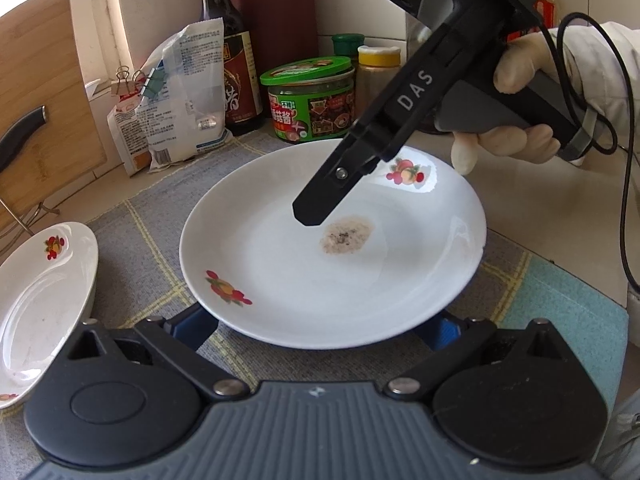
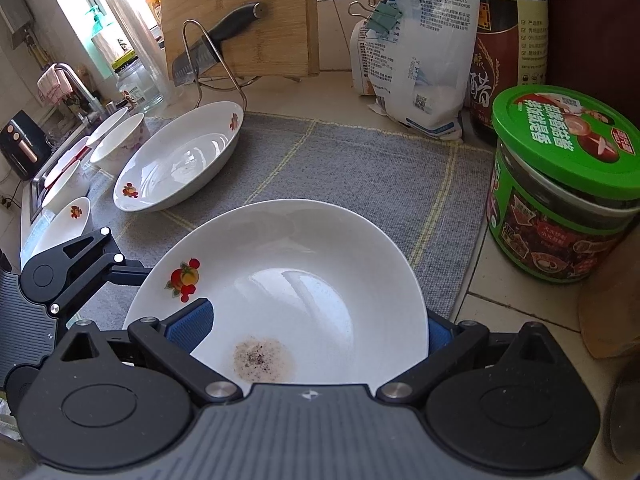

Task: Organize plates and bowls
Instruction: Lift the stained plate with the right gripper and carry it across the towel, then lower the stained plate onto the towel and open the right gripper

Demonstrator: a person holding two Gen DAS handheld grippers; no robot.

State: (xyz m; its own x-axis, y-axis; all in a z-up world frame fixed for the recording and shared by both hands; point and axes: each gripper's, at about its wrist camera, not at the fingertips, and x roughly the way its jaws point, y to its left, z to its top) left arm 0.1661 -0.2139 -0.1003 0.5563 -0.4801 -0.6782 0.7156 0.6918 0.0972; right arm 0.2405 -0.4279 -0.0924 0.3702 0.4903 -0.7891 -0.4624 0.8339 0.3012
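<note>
Black right gripper [image 1: 308, 216] marked DAS; cream-gloved hand [image 1: 516, 116]

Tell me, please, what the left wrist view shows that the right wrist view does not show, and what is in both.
Only the left wrist view shows the gloved right hand holding the right gripper above the plate, and a yellow-capped jar.

Only the right wrist view shows the stacked bowls near the sink, the faucet and the knife blade in its rack.

Both show the stained plate, a second plate, the green-lidded jar, the dark bottle, the clipped bag, the wooden cutting board and the grey mat.
</note>
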